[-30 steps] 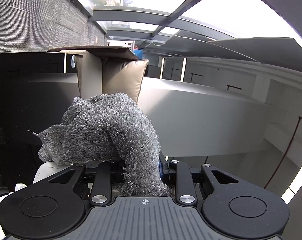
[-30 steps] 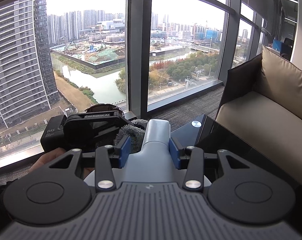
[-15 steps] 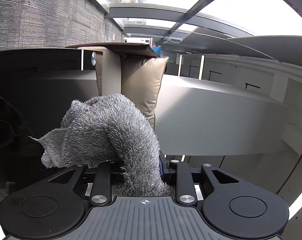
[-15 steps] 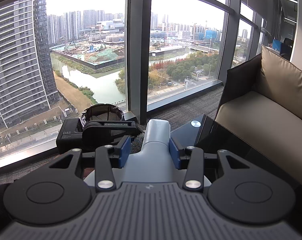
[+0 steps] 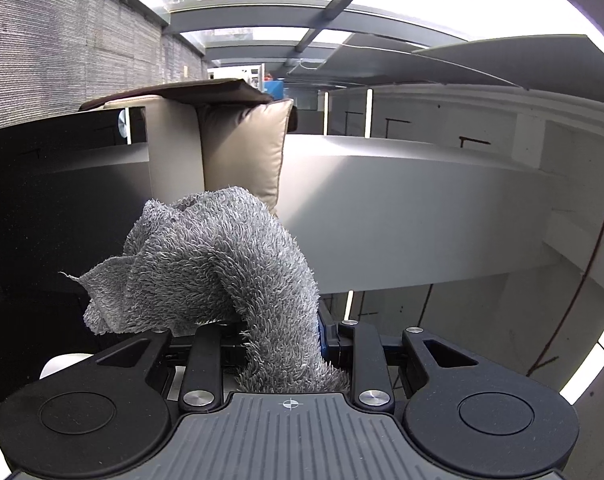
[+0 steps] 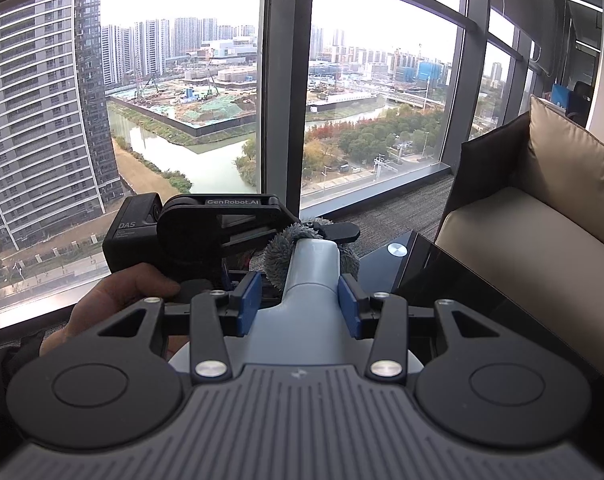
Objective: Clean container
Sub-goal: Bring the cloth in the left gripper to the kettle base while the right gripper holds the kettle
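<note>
Lengthwise between the right fingers [image 6: 300, 306], clamped, the container [image 6: 311, 280] (neck pointing away); left fingers [image 5: 282, 340] tight on cloth [image 5: 218, 272].

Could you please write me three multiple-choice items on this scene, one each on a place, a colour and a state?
1. Where is the cloth relative to the container?
A. at its far end
B. under the sofa
C. on the windowsill

2. What colour is the cloth?
A. red
B. grey
C. yellow

3. What is the right gripper doing?
A. hanging open and empty
B. shut on the cloth
C. shut on the container

Answers: 1 A, grey fluff shows around the container's far end; 2 B, the left wrist view shows grey pile; 3 C, both blue pads press the container's neck.
</note>
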Tool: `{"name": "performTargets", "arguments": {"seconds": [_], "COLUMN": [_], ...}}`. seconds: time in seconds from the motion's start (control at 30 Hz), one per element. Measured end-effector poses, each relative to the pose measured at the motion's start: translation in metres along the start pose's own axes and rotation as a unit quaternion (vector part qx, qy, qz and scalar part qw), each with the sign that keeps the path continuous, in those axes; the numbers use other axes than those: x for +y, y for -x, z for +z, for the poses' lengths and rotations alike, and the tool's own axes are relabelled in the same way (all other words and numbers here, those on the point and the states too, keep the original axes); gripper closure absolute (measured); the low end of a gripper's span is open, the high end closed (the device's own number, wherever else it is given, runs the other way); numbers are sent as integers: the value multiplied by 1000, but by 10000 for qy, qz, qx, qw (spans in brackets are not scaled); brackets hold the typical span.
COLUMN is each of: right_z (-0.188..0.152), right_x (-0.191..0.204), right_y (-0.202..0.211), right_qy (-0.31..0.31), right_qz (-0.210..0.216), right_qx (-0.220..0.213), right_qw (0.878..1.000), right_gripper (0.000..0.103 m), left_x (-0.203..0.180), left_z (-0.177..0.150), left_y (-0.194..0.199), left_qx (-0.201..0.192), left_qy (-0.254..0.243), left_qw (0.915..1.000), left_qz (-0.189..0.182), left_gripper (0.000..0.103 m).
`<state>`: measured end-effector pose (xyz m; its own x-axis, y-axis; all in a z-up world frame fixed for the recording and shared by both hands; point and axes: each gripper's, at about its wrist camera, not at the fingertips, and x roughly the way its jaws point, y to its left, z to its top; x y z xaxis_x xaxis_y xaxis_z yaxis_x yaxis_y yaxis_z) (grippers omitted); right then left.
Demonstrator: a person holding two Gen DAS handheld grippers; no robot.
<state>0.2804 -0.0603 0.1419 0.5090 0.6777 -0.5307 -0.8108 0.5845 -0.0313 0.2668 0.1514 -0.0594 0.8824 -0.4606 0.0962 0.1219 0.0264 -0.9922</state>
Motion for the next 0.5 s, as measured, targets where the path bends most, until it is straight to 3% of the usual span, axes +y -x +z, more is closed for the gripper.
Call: {"name": "performTargets", "arguments": {"seconds": [0.1, 0.27, 0.33, 0.5], "right_z": [0, -1, -1, -1], "right_x": [1, 2, 2, 4], "right_y": [0, -1, -1, -1], "right_qy": [25, 66, 82, 135], "right_qz": [-15, -41, -51, -82], "right_qx": [-2, -4, -5, -9], "right_qw": [10000, 10000, 10000, 9999], "right_gripper": [58, 58, 58, 58], "left_x": [-12, -46, -65, -89], "left_z": [-2, -16, -26, -40], "left_y": [1, 2, -2, -9], "left_qx": [-12, -18, -33, -39], "left_qy": [-288, -1392, -2204, -3153], "left_qw": [9996, 9899, 9737, 9439], "left_qz": [-11, 255, 580, 976], "left_gripper": [79, 79, 79, 79]}}
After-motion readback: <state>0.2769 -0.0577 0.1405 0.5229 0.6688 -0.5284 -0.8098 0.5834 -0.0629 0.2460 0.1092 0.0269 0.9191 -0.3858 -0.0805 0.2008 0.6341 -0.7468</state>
